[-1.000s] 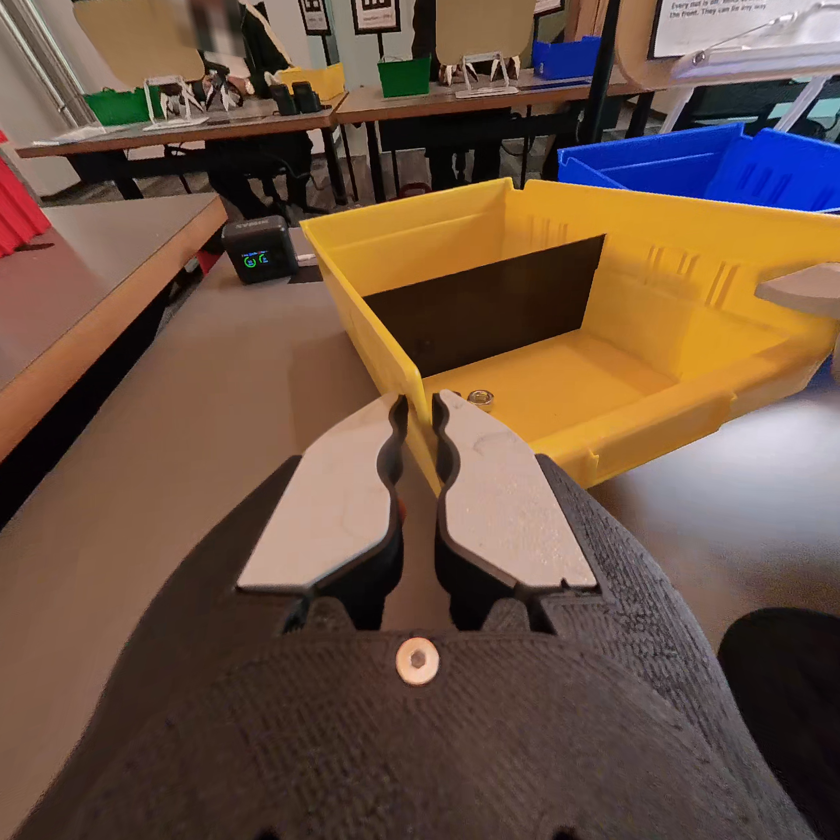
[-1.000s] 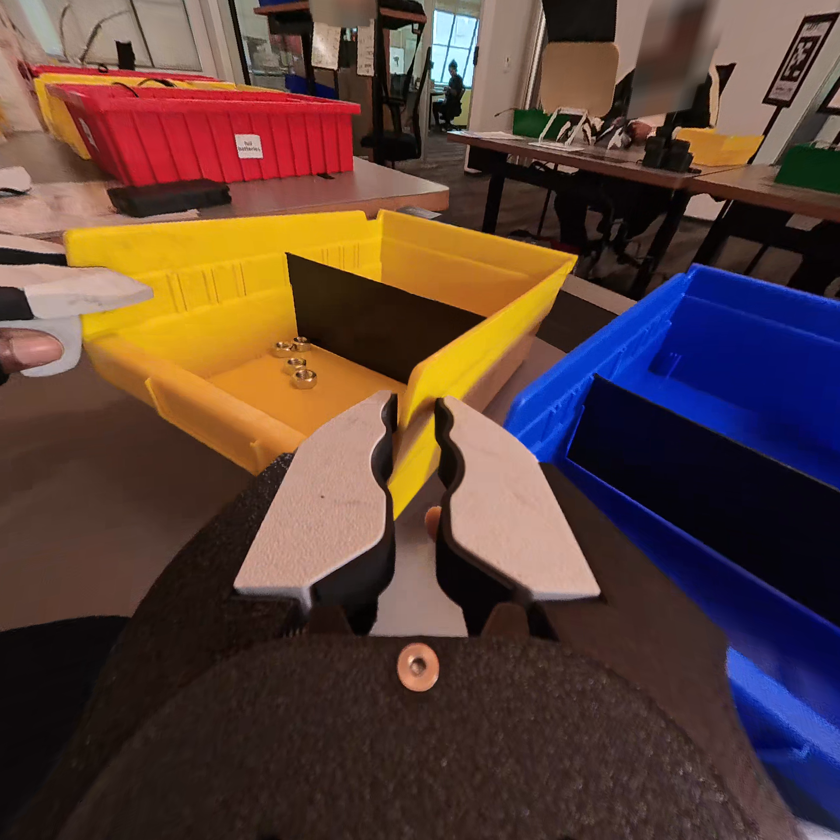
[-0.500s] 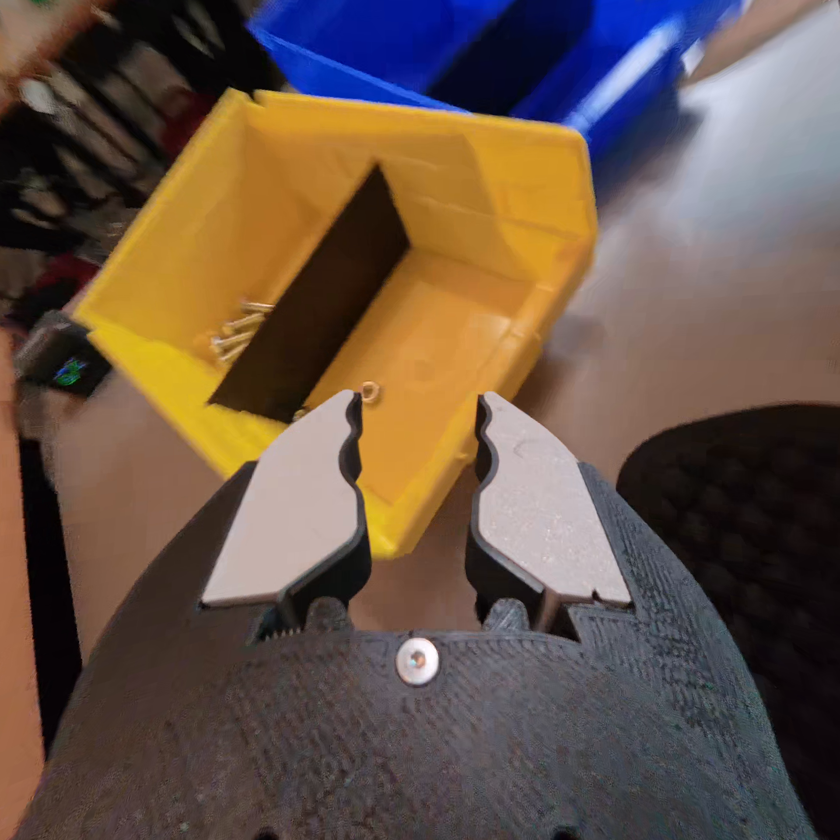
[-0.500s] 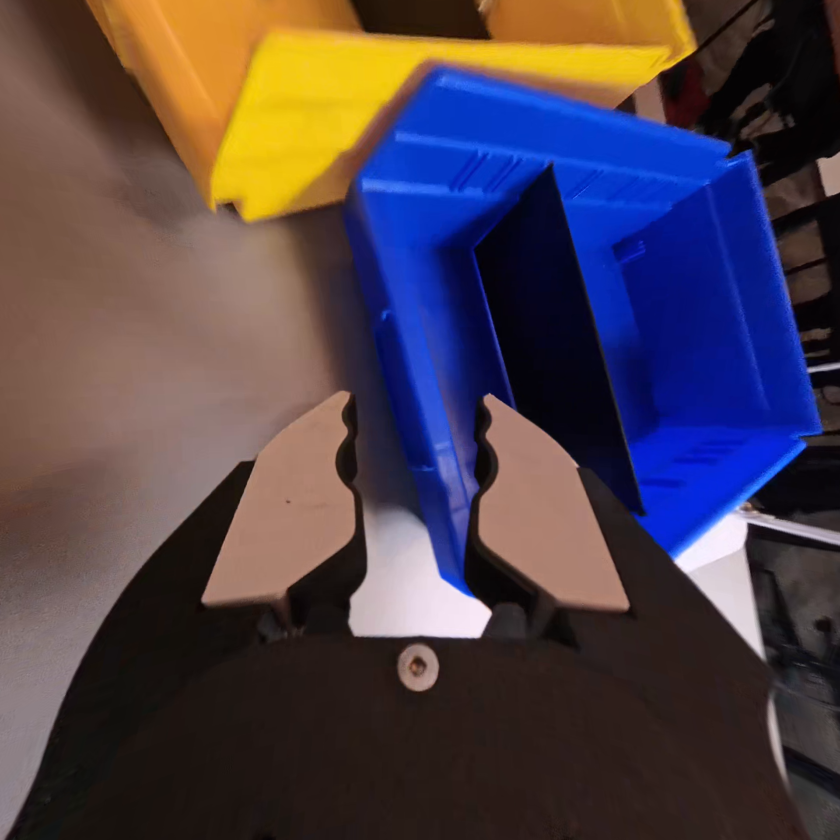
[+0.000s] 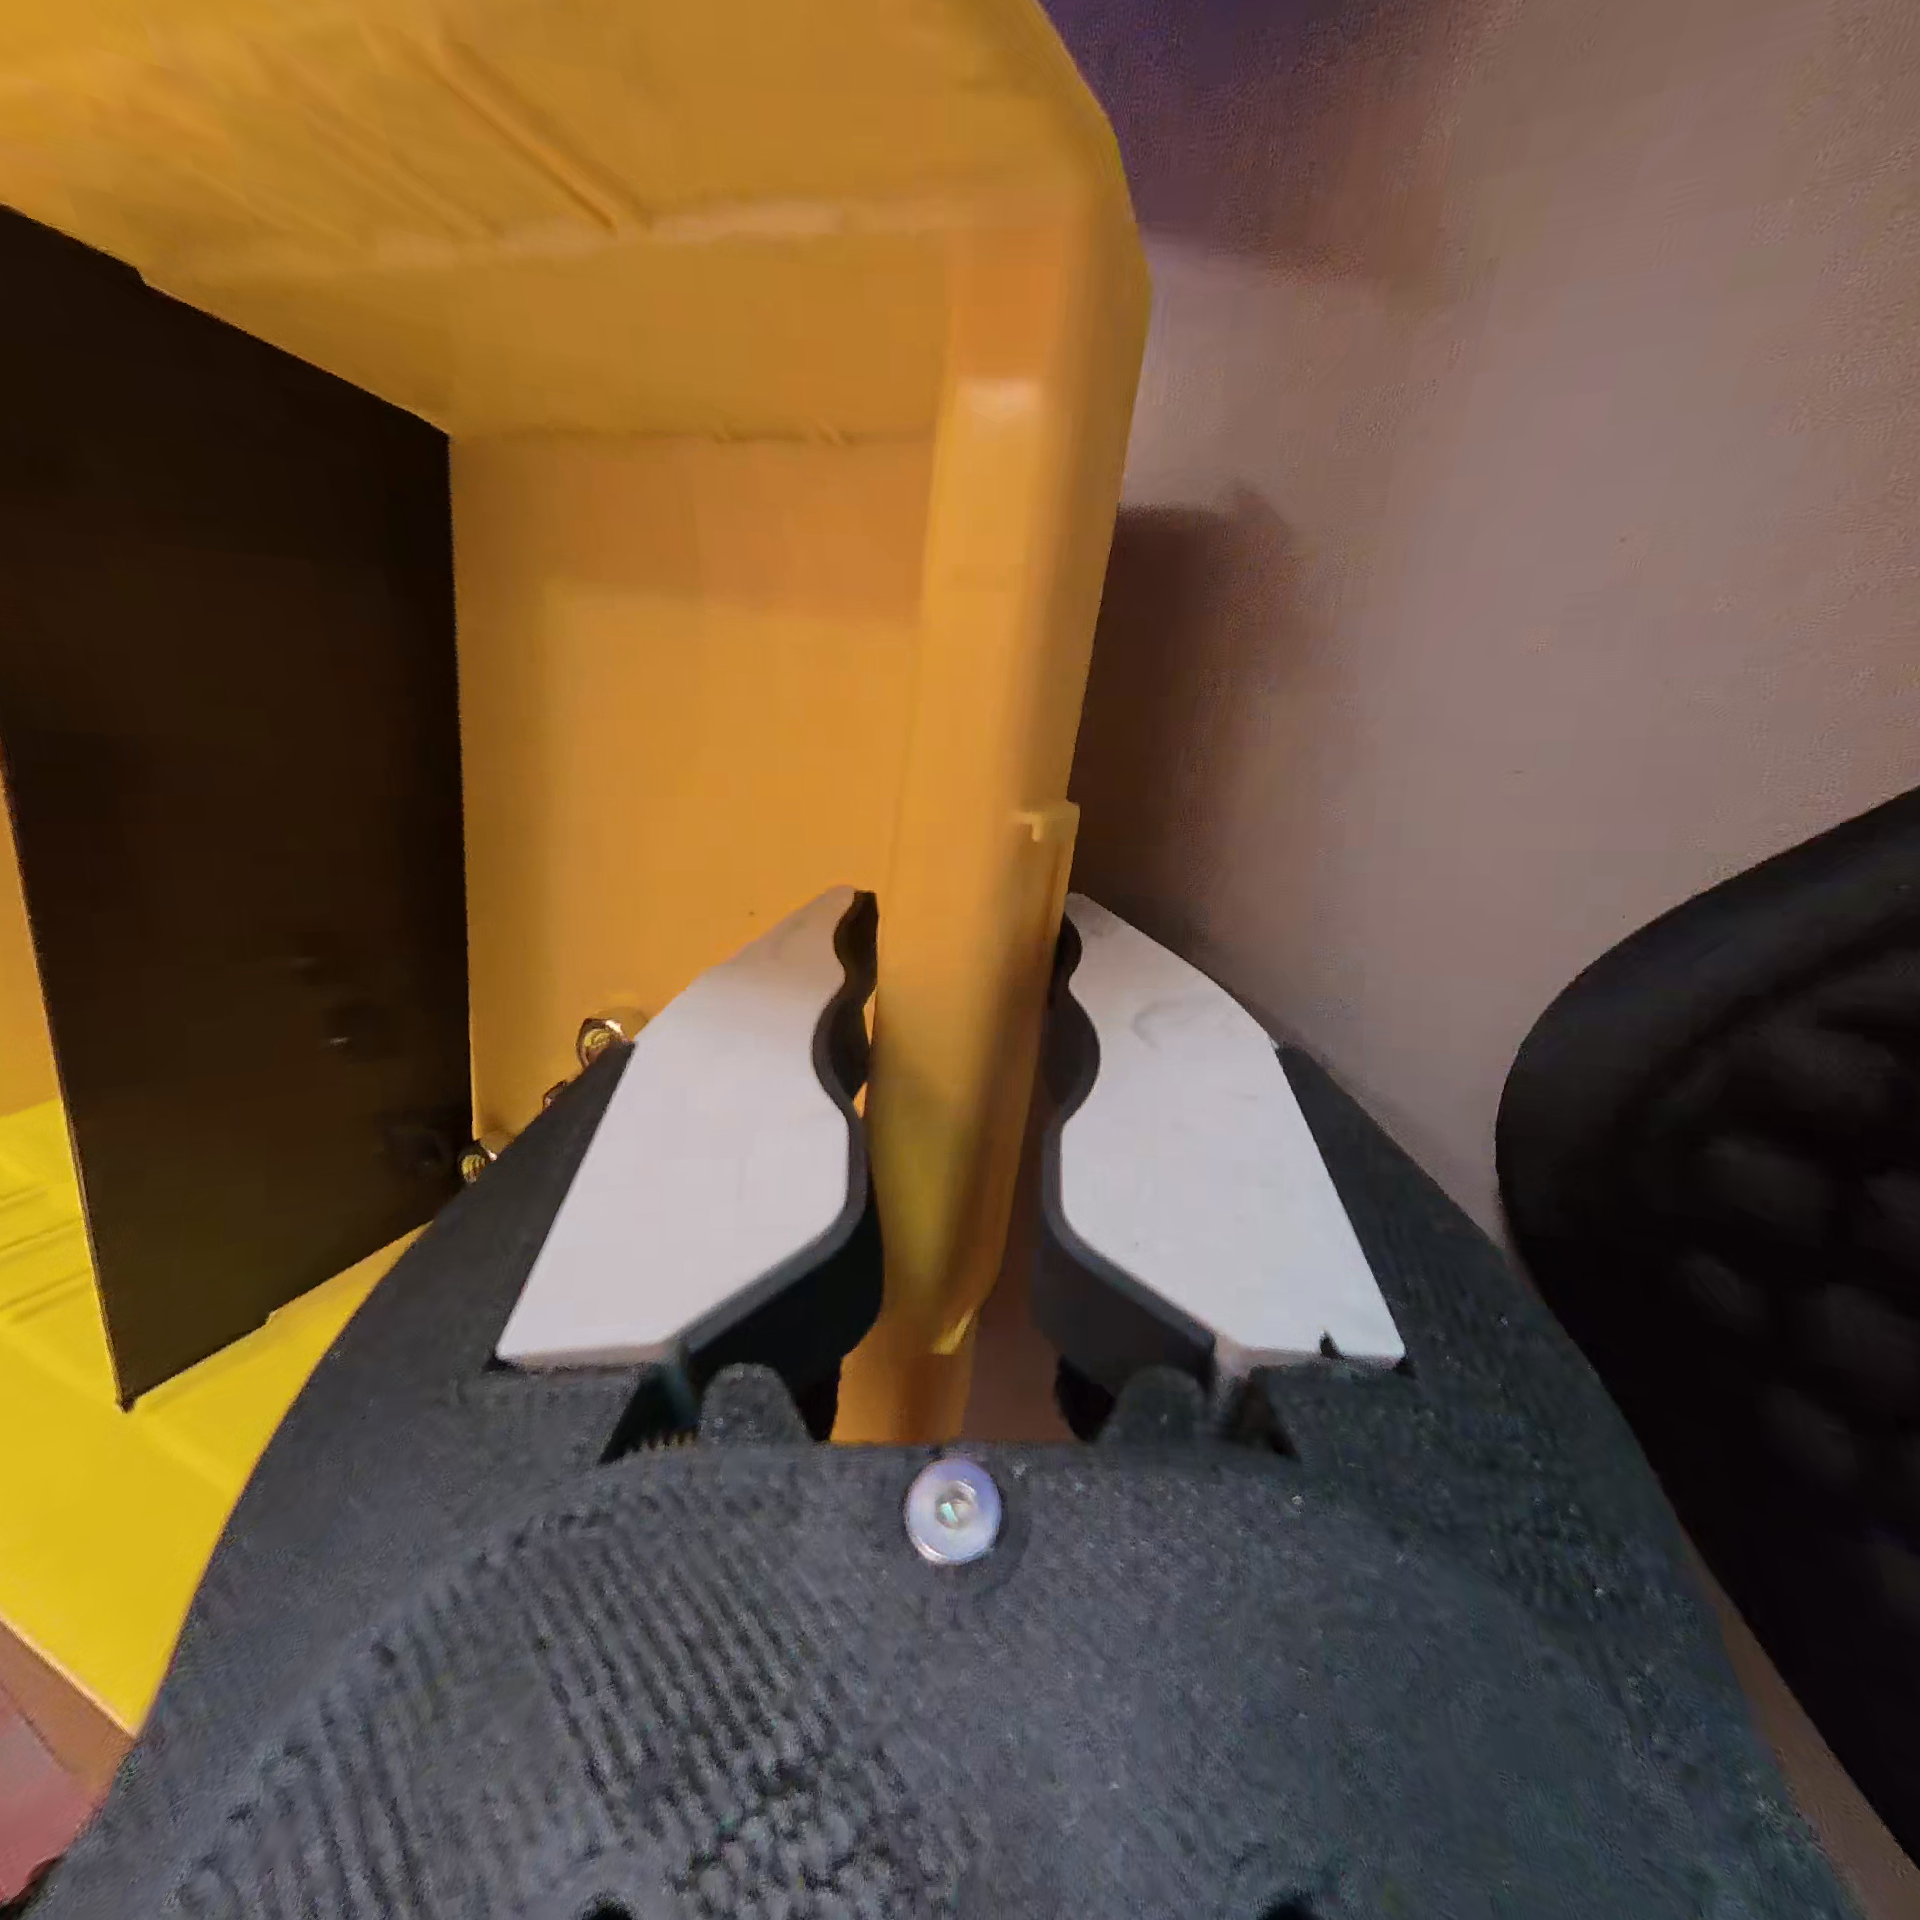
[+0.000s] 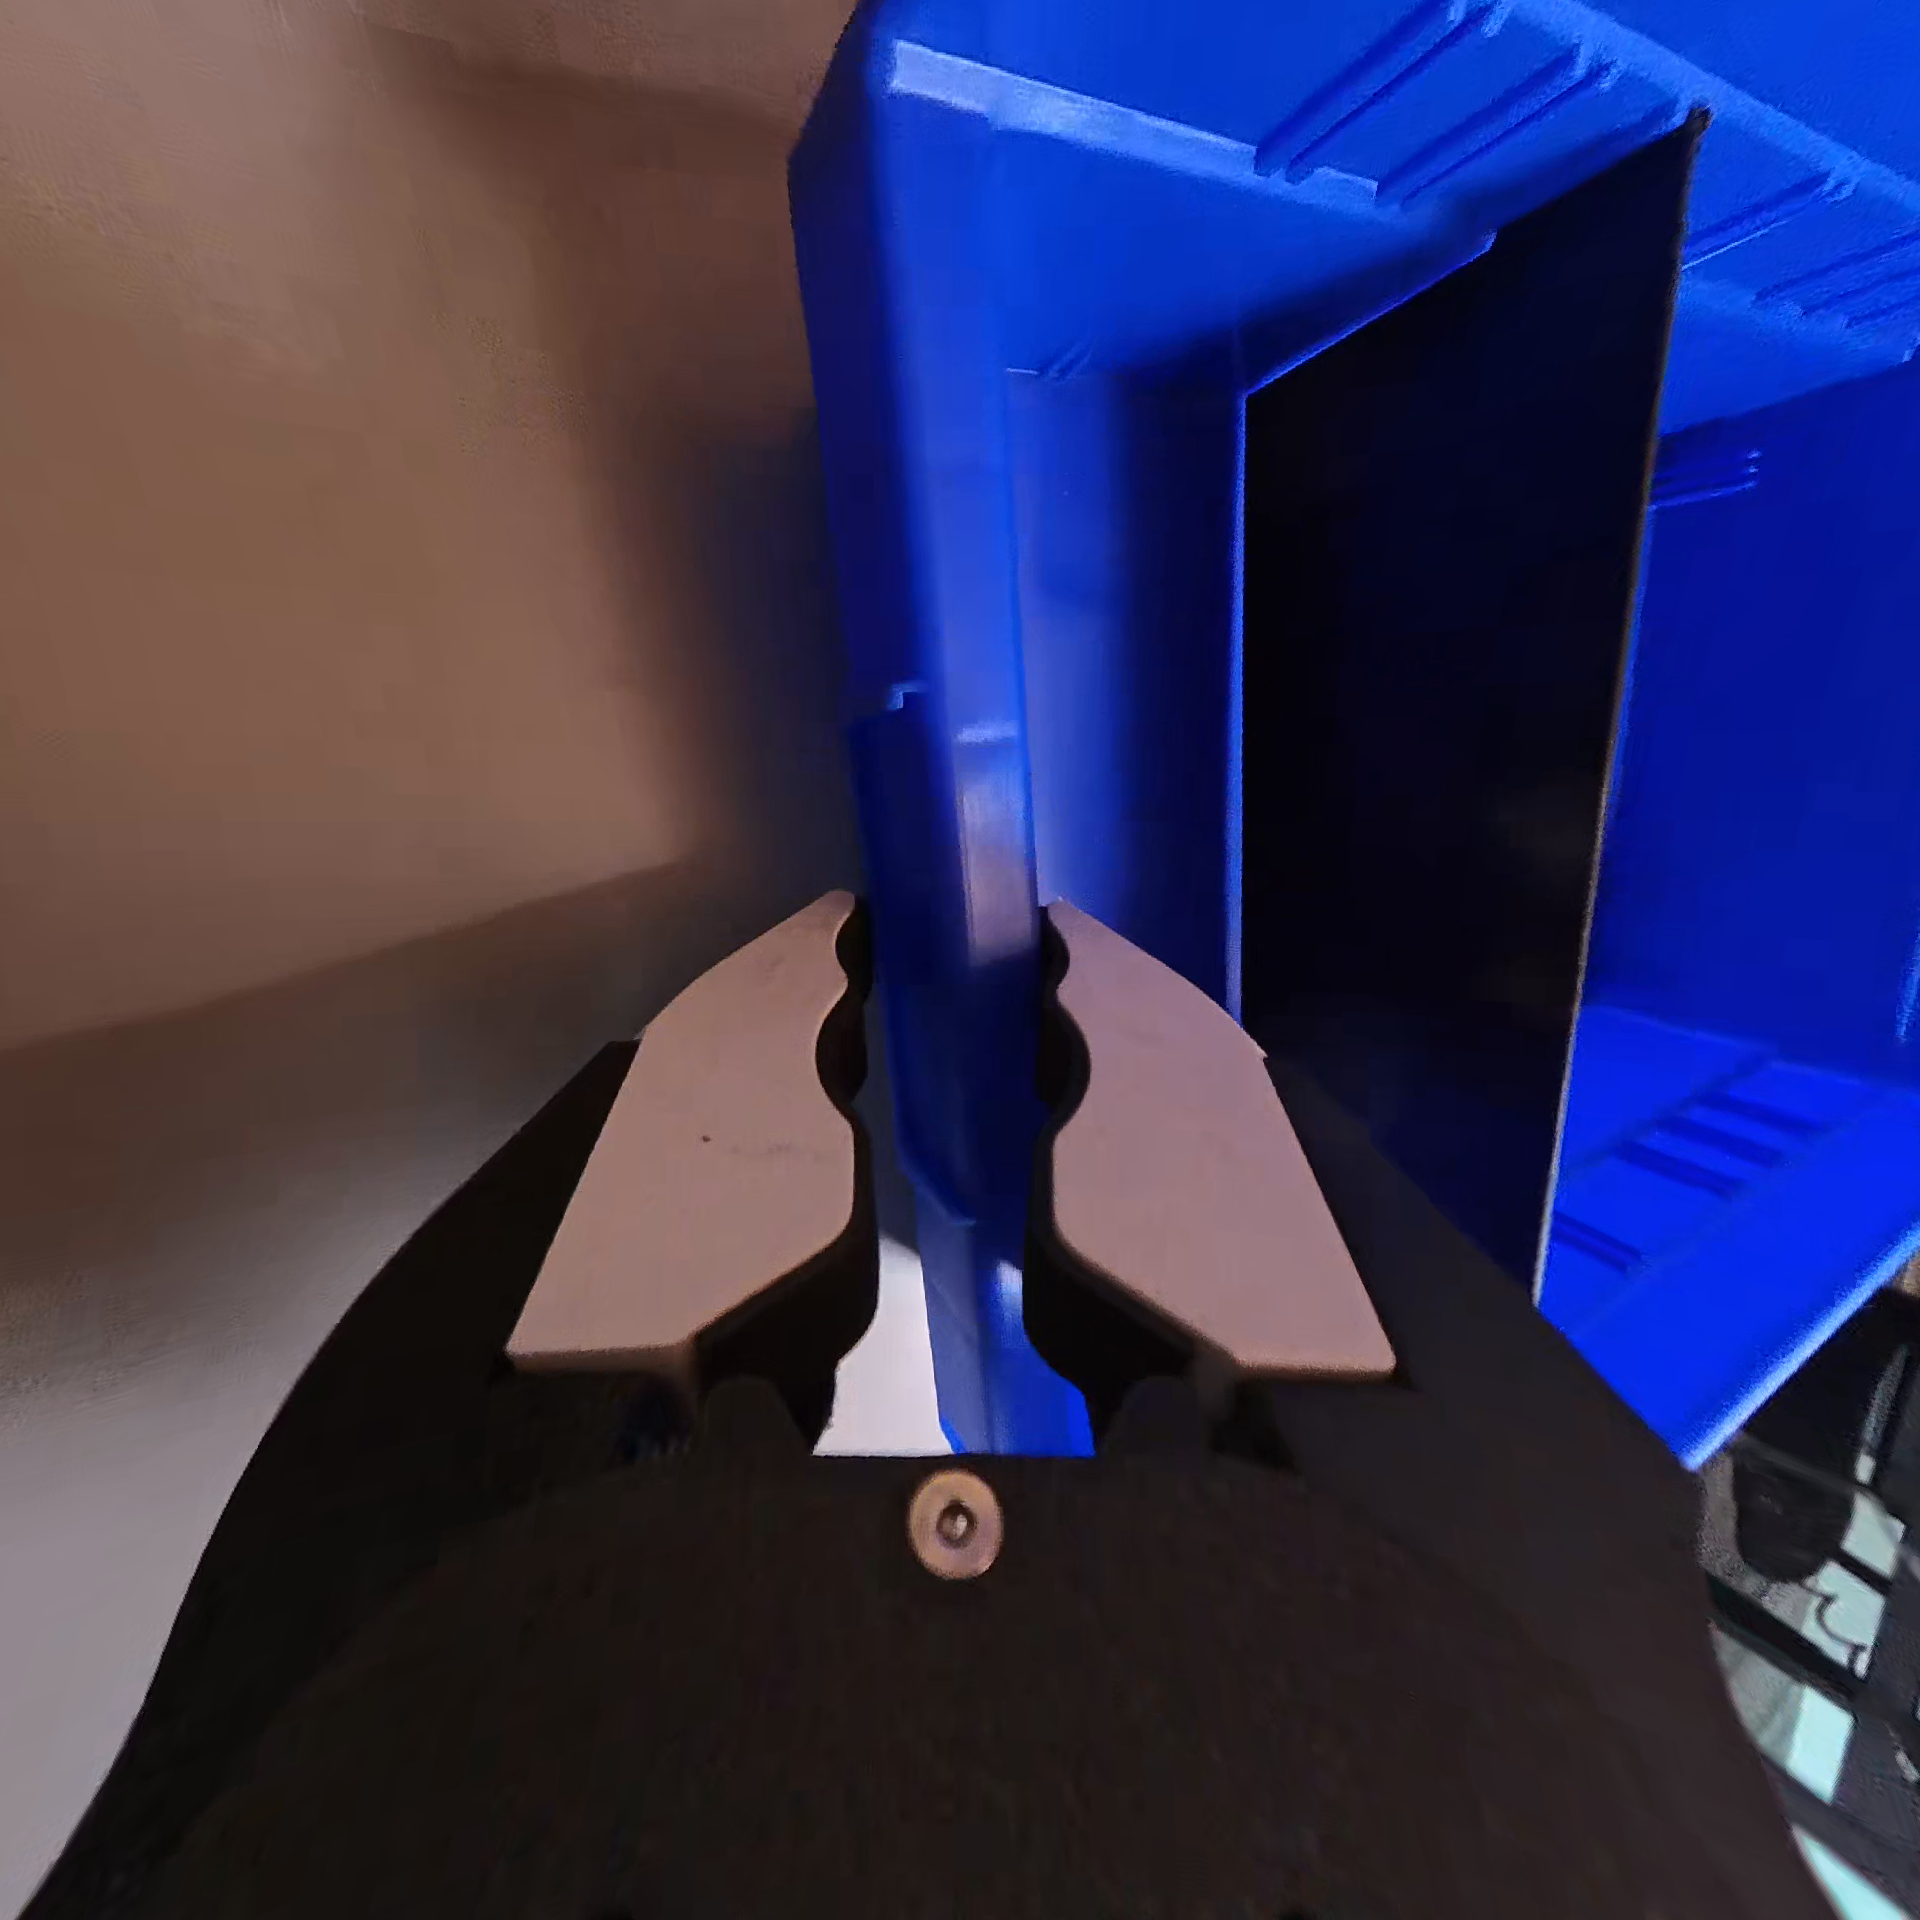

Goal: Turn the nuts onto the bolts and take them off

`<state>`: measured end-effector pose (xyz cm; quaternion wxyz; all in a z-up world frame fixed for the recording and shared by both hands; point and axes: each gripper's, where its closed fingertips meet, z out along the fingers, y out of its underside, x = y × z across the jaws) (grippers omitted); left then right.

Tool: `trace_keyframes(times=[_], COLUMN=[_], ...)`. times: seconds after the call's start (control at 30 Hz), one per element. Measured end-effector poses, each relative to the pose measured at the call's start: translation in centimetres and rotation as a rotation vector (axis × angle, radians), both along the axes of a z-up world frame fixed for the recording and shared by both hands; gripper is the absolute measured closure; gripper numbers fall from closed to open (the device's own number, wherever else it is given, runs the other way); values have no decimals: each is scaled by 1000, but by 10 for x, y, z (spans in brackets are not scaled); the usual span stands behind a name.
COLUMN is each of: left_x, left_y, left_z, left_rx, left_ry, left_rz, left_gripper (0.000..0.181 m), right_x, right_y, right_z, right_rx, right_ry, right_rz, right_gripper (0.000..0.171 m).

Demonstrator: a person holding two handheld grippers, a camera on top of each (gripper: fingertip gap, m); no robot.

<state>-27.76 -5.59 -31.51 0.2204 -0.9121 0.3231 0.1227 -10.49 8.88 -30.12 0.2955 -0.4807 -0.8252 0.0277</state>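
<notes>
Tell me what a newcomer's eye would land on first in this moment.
Two bright bins, each with its front wall between a pair of tongs: the yellow bin in the left tongs, the blue bin in the right tongs. Next, the black divider inside the yellow bin, with brass nuts at its foot.

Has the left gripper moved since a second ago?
Yes. The left gripper has closed in on the yellow bin; its jaws now straddle the bin's front wall.
</notes>
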Motion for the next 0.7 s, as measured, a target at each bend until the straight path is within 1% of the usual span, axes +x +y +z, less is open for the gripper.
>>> trace_keyframes(times=[0.1,0.2,0.3,0.4,0.5,0.7], left_x=[2,6,8,8,6,-8], left_y=[-1,-2,-1,3,9,27], left_z=[0,1,1,1,1,2], left_rx=[29,48,58,61,62,77], left_ry=[-3,-9,-10,-10,-7,-8], left_rz=[-2,-7,-16,-17,-9,7], left_gripper=[149,150,150,150,150,150], right_x=[52,107,159,197,218,219], right_y=[0,9,30,61,97,154], right_z=[1,0,-3,-3,-3,-3], right_rx=[8,31,55,71,80,88], right_ry=[10,13,-4,-15,-25,-25], right_rz=[-60,-133,-225,-301,-344,-377], right_gripper=[141,141,141,141,141,140])
